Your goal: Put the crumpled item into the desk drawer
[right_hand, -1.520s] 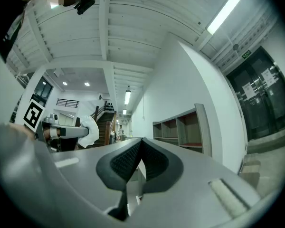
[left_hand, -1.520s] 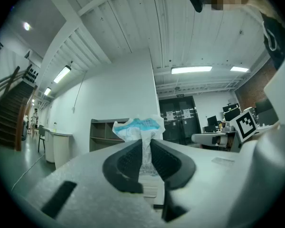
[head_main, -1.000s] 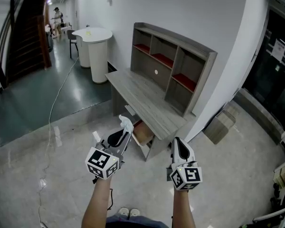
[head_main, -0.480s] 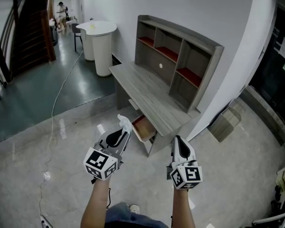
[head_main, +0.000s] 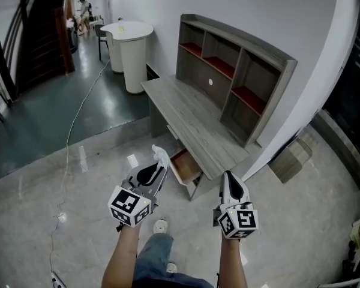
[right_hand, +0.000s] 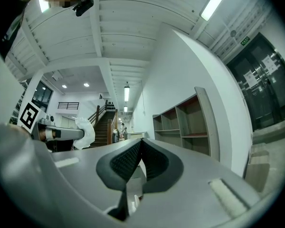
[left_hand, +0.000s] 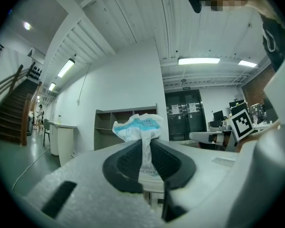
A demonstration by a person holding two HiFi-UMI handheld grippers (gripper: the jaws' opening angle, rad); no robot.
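My left gripper is shut on a crumpled white and blue wrapper, which sticks up beyond the jaw tips; the wrapper shows clearly in the left gripper view. Ahead stands a grey wooden desk with a shelf unit on top. Its drawer is pulled open under the near end, showing a brownish inside. My right gripper is shut with nothing in it, held to the right of the drawer; its jaws meet in the right gripper view.
A white round pedestal table stands beyond the desk's far end. A cable trails over the floor at left. A cardboard box lies by the wall at right. A dark stairway rises at far left. The person's leg and shoe show below.
The desk and open drawer have come nearer in the head view as the person walks toward them. Both grippers keep their pose, and the wrapper stays held.
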